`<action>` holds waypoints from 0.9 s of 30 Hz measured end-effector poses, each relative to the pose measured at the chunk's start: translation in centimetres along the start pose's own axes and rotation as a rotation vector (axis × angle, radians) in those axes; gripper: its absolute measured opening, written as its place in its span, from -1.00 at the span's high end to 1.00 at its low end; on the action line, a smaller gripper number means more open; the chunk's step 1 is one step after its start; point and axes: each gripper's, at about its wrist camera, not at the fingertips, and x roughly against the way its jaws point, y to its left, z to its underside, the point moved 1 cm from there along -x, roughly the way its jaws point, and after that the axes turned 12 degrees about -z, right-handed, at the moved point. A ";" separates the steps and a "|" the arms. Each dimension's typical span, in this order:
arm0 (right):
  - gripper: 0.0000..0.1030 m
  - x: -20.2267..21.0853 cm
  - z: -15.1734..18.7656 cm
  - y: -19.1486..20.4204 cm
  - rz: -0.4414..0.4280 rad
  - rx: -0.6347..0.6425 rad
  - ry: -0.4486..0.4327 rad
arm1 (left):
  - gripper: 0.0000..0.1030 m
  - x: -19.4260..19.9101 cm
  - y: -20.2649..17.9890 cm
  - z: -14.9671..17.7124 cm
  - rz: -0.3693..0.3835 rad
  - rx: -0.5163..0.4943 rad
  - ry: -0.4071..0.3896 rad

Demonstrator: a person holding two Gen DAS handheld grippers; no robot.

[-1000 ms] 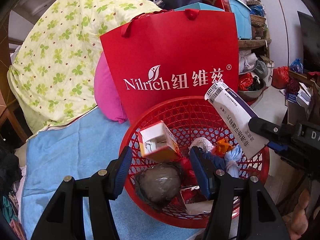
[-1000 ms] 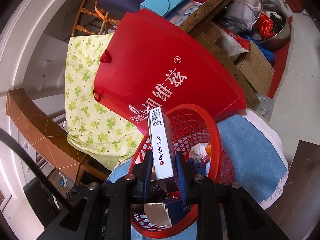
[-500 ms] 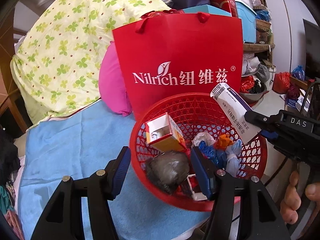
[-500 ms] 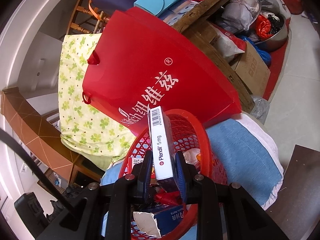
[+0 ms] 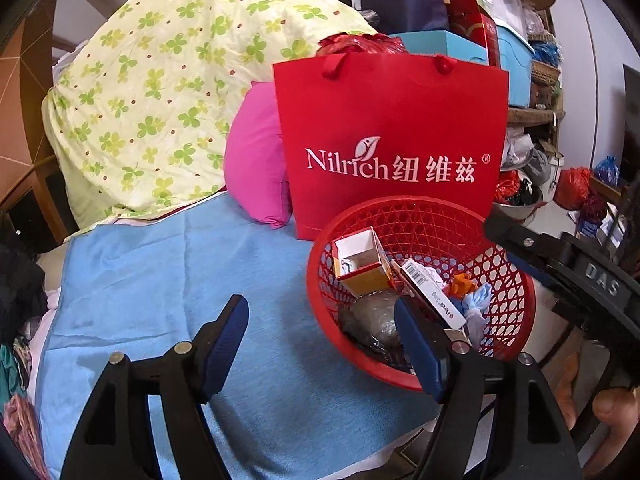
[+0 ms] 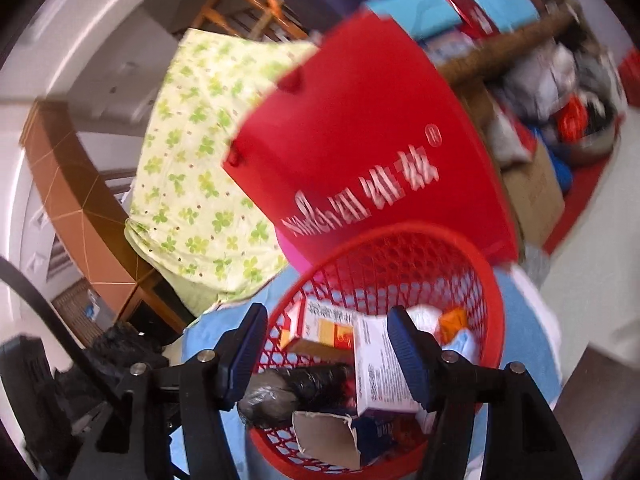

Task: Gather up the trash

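Right wrist view showed the right gripper (image 6: pixel 326 350), jaws just opened, empty above the red basket (image 6: pixel 494 320), white medicine box (image 6: pixel 378 368) dropped below; withdrawing straight up looked safest, while the left gripper (image 5: pixel 320 344) gaped empty

- A lived-in, cluttered room of a home.
- Upper left: a clover-print quilt (image 5: pixel 160 92) heaped over a pink pillow (image 5: pixel 256 176).
- Lower left: a blue towel (image 5: pixel 180 280) spread out like bedding.
- Right: wooden shelves (image 5: pixel 536 114) packed with boxes and bags.
- Centre: a red gift bag (image 5: pixel 392 152).
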 end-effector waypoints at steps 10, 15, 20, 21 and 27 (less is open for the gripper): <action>-0.29 2.5 0.9 3.9 0.095 0.189 -0.059 | -0.57 2.8 1.9 -0.3 -0.002 0.015 -0.036; -0.30 3.6 1.9 4.9 0.131 0.191 -0.036 | -0.60 4.1 3.0 -0.3 -0.012 0.013 -0.057; -0.35 4.9 2.0 6.3 0.172 0.187 -0.024 | -0.64 5.4 4.1 -0.4 -0.023 0.014 -0.077; -0.36 5.1 2.0 6.7 0.184 0.197 -0.018 | -0.69 5.7 4.3 -0.3 -0.027 0.015 -0.080; -0.38 6.7 1.7 10.4 0.221 0.284 0.007 | -0.75 7.5 5.5 -0.3 -0.042 0.025 -0.105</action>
